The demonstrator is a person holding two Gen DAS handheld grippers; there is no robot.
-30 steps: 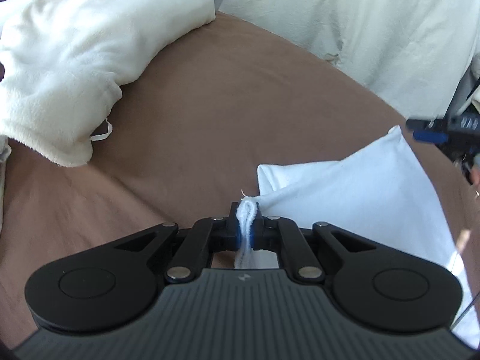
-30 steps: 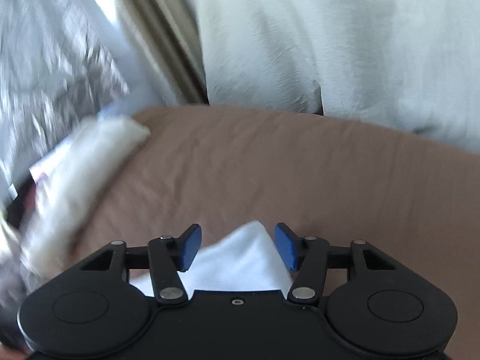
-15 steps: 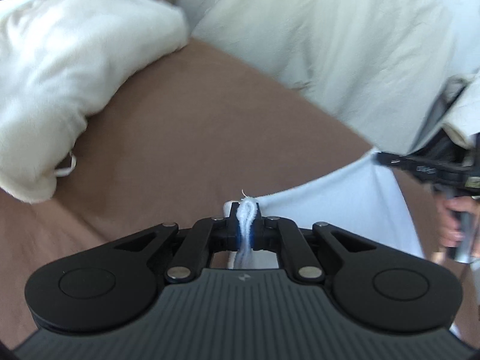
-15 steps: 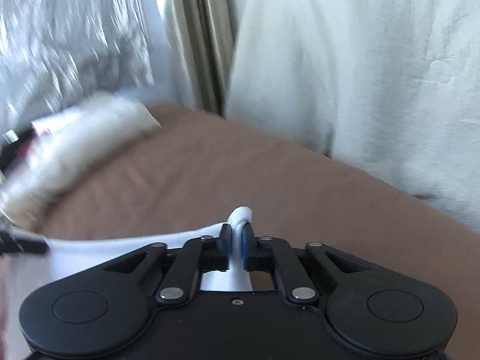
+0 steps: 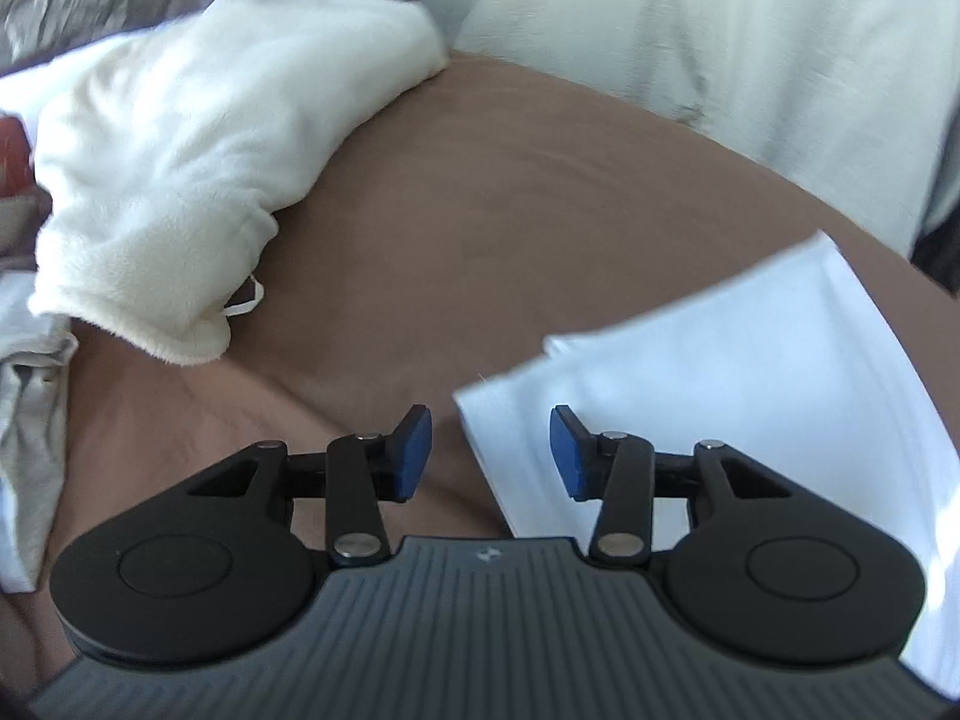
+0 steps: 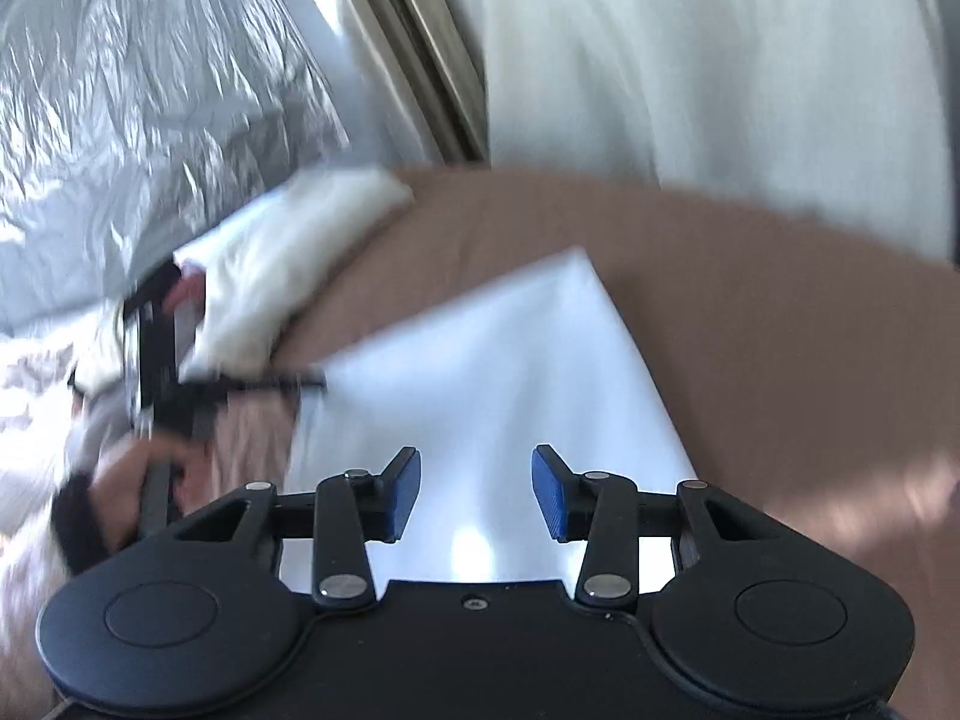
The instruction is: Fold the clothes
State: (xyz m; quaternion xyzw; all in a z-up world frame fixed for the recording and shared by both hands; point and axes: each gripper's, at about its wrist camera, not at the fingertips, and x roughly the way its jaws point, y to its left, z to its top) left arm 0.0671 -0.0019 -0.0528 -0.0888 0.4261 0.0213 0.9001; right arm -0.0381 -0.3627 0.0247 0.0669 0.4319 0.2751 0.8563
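The left gripper [image 5: 491, 450] hangs over the brown bed sheet [image 5: 510, 198] with its jaws partly apart; they have just been opening, and nothing is pressed between the blue pads [image 5: 414, 450], though the near corner of the folded white cloth [image 5: 750, 360] lies just below and beyond the gap, toward one o'clock from it. That cloth lies flat on the sheet at the three to four o'clock side of the left wrist view, with layered edges showing along its left border. The right gripper [image 6: 475, 492] also has its jaws partly apart and has just been opening them; the white cloth [image 6: 498, 372] spreads under and ahead of them, touching neither pad as far as the blurred view shows. At nine o'clock in the right wrist view a hand [image 6: 129, 474] grips the handle of the other gripper, whose black tip reaches the cloth's left edge. A fluffy cream garment [image 5: 198, 180] lies heaped at ten o'clock in the left wrist view, well apart from the white cloth. A pale curtain [image 6: 690, 60] hangs behind the bed, and crinkled clear plastic [image 6: 150, 108] fills the ten o'clock area of the right view.
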